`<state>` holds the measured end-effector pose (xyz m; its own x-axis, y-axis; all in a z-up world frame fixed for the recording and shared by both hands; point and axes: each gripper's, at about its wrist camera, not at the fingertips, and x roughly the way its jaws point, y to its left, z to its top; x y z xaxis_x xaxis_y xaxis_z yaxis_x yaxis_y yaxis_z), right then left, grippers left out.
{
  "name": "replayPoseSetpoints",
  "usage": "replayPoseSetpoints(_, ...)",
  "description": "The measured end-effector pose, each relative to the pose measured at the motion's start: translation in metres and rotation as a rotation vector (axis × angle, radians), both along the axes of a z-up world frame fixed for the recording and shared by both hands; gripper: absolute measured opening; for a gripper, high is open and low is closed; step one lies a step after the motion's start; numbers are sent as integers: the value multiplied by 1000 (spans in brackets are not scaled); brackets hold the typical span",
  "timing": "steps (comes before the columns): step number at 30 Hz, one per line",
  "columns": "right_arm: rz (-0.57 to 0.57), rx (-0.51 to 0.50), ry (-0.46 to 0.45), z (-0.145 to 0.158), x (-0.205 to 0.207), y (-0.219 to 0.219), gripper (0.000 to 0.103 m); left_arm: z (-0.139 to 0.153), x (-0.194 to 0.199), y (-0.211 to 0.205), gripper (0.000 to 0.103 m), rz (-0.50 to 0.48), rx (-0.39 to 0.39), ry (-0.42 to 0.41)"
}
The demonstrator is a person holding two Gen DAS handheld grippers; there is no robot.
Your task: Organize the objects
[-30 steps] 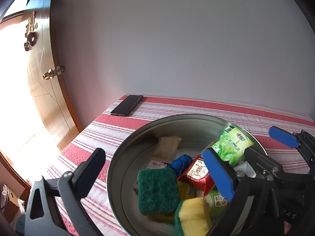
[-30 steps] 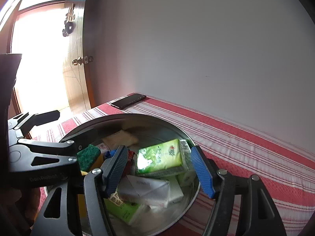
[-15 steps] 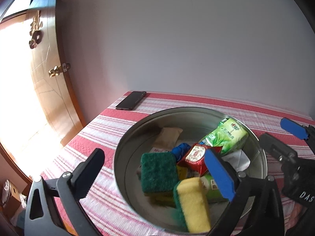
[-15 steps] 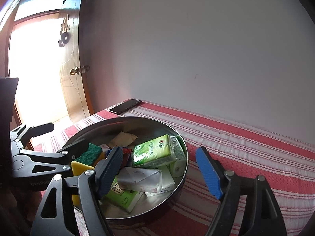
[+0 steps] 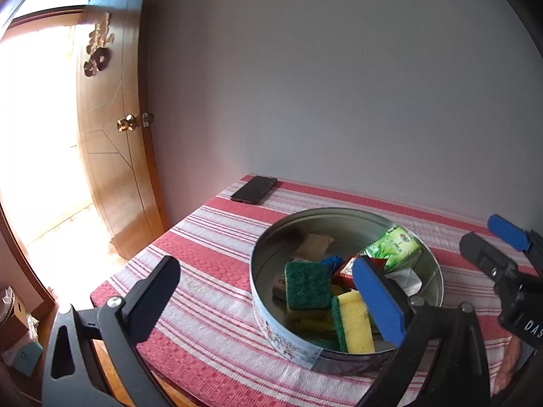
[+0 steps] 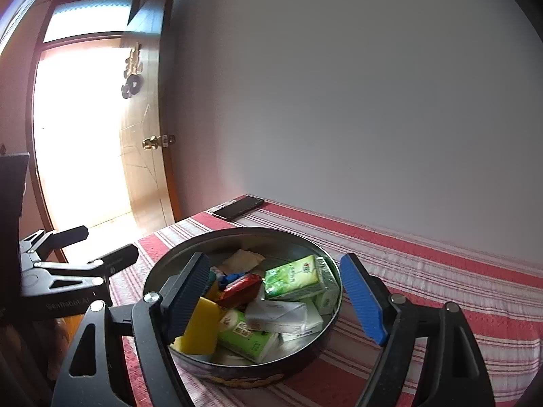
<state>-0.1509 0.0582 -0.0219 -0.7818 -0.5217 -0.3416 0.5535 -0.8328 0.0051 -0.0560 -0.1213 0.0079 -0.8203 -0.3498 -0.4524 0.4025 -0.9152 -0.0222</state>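
Observation:
A round metal tin (image 5: 325, 212) (image 6: 244, 230) sits on the red striped tablecloth. It holds a green scouring sponge (image 5: 307, 285), a yellow sponge (image 5: 354, 322) (image 6: 200, 329), a red packet (image 6: 241, 290), a green tissue pack (image 6: 293, 276) (image 5: 393, 247) and a white pack (image 6: 281, 315). My left gripper (image 5: 268, 302) (image 6: 98, 246) hovers open, near the tin's near-left side. My right gripper (image 6: 275, 291) (image 5: 495, 244) is also open above the tin's near edge. Neither has anything between its pads.
A black phone (image 5: 254, 188) (image 6: 239, 207) lies at the table's far left corner by the white wall. The table edge (image 5: 135, 261) drops off on the left toward an open wooden door (image 5: 112, 169). Bare cloth (image 6: 441, 288) stretches right of the tin.
Both grippers have drawn back and up from the tin. The right jaws widened off the green tissue pack, which stays in the tin.

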Motion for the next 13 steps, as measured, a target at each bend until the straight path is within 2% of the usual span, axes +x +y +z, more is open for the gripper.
replayPoseSetpoints(13, 13, 16, -8, -5, 6, -5, 81, -6, 7, 2, 103, 10, -37, 3)
